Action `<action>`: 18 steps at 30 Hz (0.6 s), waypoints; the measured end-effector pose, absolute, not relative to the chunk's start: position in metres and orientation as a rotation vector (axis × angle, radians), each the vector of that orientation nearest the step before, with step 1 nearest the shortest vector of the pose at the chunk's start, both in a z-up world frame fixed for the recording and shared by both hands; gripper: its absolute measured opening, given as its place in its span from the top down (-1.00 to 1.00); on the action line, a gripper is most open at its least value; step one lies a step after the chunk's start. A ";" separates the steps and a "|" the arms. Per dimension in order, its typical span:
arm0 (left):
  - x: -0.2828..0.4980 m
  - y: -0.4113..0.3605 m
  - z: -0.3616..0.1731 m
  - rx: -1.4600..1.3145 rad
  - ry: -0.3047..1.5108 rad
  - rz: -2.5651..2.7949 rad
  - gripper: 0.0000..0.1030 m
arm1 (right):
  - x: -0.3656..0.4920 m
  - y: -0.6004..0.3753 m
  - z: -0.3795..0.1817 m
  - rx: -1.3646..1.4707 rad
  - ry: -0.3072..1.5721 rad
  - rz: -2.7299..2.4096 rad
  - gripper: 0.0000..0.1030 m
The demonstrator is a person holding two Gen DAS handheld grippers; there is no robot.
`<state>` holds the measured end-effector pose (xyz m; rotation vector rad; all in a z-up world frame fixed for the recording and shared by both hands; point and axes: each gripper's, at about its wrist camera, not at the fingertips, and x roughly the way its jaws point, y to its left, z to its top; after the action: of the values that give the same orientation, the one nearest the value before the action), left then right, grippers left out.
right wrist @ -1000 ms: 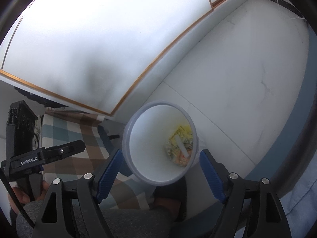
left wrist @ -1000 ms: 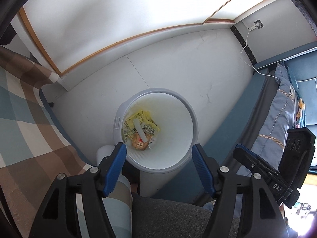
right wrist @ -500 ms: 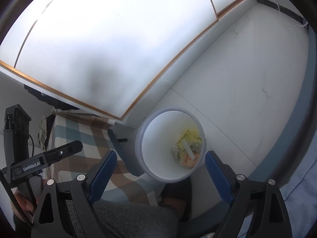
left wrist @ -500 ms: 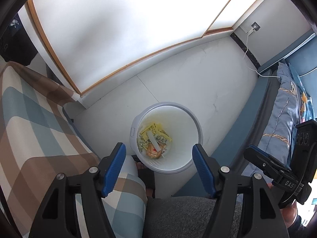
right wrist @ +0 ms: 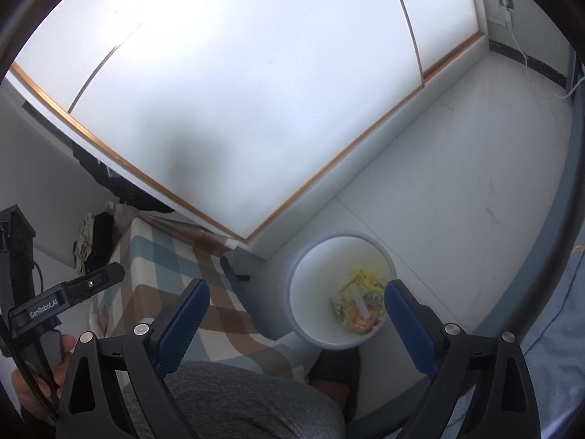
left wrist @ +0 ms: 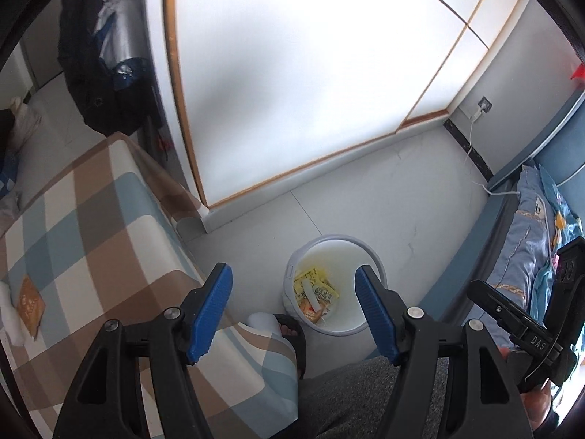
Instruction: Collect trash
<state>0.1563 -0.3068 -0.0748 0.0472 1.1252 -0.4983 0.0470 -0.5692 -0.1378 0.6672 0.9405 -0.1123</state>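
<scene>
Raised farther above bin (left wrist: 369, 252) than 1 s ago. Left gripper (left wrist: 294, 309), right gripper (right wrist: 294, 323) spread, empty. Wrappers (left wrist: 316, 294) binned; orange packet (left wrist: 31, 301) on plaid bed (left wrist: 91, 219) probably next.

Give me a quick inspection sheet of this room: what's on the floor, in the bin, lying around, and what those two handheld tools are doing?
Surface: pale tiled floor, bare where visible.
Job's things: white bin on the floor, holding yellow and orange wrappers; orange packet lying on the checked bed cover.
Clutter: dark jacket hanging by the wardrobe.
Grippers: left tool open, empty; right tool open, empty.
Cables: white charger cable from the wall socket to the blue bedding.
Surroundings: white sliding wardrobe doors.
</scene>
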 end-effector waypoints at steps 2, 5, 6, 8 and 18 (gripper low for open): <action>0.154 -0.291 -0.065 0.029 1.086 -0.470 -0.28 | 0.050 -0.558 -0.121 0.643 0.903 -0.088 -0.88; 0.151 -0.258 -0.049 -0.017 1.025 -0.428 -0.28 | 0.055 -0.538 -0.097 0.604 0.851 -0.038 -0.88; 0.149 -0.250 -0.045 -0.025 1.008 -0.418 -0.28 | 0.057 -0.530 -0.088 0.590 0.835 -0.020 -0.88; 0.146 -0.228 -0.034 -0.037 0.959 -0.381 -0.28 | 0.062 -0.515 -0.073 0.565 0.807 0.014 -0.88; 0.138 -0.128 -0.006 -0.153 0.842 -0.269 -0.28 | 0.084 -0.415 -0.024 0.461 0.721 0.191 -0.88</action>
<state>0.1379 -0.1282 -0.0057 -0.1531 0.8420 -0.2688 0.0839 -0.4147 -0.0237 0.4608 0.7206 0.1907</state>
